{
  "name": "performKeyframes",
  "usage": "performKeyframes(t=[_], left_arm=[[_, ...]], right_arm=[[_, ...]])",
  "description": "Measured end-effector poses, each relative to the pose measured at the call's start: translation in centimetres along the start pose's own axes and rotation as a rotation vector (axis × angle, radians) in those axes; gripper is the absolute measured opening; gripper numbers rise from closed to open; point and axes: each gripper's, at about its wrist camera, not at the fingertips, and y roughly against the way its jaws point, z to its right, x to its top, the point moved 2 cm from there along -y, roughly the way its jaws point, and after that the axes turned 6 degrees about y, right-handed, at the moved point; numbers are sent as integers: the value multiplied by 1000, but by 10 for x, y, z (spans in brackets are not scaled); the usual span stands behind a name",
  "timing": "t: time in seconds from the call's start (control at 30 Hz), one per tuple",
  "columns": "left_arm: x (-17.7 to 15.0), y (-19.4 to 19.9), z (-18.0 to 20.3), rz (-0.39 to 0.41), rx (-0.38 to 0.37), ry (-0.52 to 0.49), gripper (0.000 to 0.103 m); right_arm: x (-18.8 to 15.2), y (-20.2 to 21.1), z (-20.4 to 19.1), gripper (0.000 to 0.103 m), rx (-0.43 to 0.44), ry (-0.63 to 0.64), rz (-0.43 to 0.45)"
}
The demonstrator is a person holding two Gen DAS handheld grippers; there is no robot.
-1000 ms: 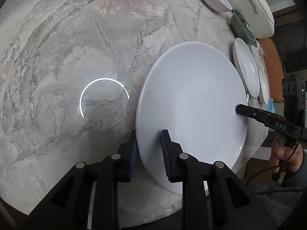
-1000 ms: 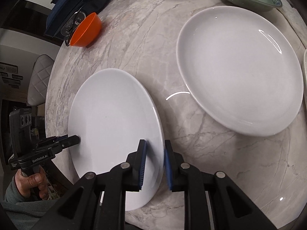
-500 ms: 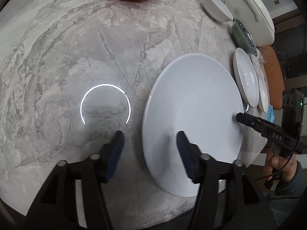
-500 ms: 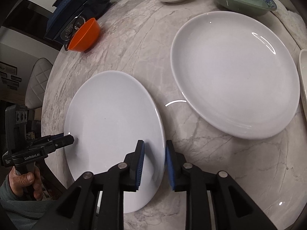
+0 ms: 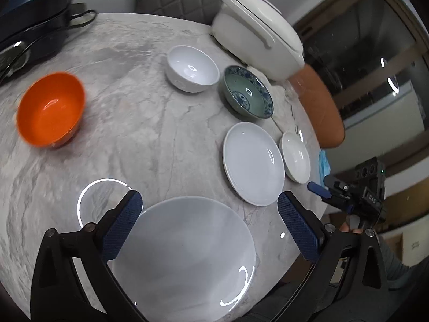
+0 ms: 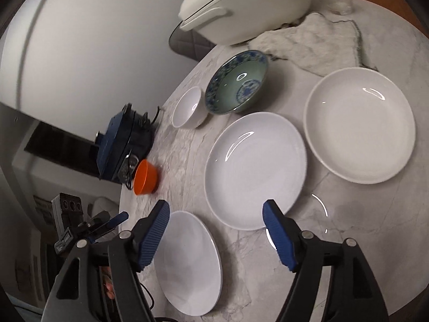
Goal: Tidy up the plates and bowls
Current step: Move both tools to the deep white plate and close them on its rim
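1. Plate (image 5: 185, 257) lies flat at the near table (image 5: 150, 134) edge, released, nothing pressing on it.
2. Left hand-held gripper (image 5: 209, 222) above it: jaws opening, wide, empty. Right hand-held gripper (image 6: 217, 230): jaws opening, nothing between them.
3. Likely stack target: second plate (image 6: 254, 169) just beside it, small plate (image 6: 359, 123) further on.
4. Orange bowl (image 5: 49, 108), white bowl (image 5: 191, 68), patterned bowl (image 5: 245, 91) scattered; rice cooker (image 5: 257, 29) and cloth (image 6: 308, 45) crowd the far edge.

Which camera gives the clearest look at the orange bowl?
The left wrist view: the orange bowl sits large and unobstructed, showing its empty inside. In the right wrist view it is small and distant, beside the dark blue appliance.
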Motion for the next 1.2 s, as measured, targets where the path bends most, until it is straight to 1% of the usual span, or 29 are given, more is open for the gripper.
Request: performKeyframes(t=[0.03,0.1,0.17,0.2,0.23,0.27,0.37,0.47,0.63,0.7,0.77,0.8,0.93,1.0,1.03,1.13,1.2], left_arm=[[8,-12,10,-26,37,-44,103],[21,-34,27,-69,99,-112,103],[27,-52,38,-105,154,-154,103],[28,-61,44,-122,173,-172,103],[31,-67,47,-129,187,-185,103],[27,-77,46,-131,192,-186,103],[31,-91,48,-136,193,-183,103],[36,-103,49,-152,200,-186,103],[47,-126,51,-181,213,-200,103],[50,-135,53,-189,207,-206,103],[52,-147,54,-216,218,-221,103],[52,-153,55,-233,218,-226,103],[50,-175,59,-278,209,-249,103],[51,-179,63,-268,189,-260,103],[51,-182,64,-273,193,-265,103],[52,-194,66,-318,203,-282,103],[52,-201,68,-331,234,-315,103]], right_arm=[[0,3,8,80,8,-25,10],[-3,5,24,86,41,-79,26],[-6,5,35,87,71,-120,34],[-7,5,39,89,85,-135,39],[-8,5,43,91,102,-148,45],[-8,5,47,95,116,-159,52],[-8,5,57,103,136,-194,76],[-7,4,66,103,141,-219,85],[-6,-10,76,103,162,-244,57],[-6,-15,77,103,169,-240,49],[-5,-20,80,103,174,-244,50],[-5,-22,82,103,183,-255,40],[-7,-28,92,103,173,-278,28],[-6,-30,95,103,171,-275,29],[-5,-30,95,103,174,-268,39],[-3,-33,95,97,172,-251,35],[-2,-35,94,93,175,-239,24]])
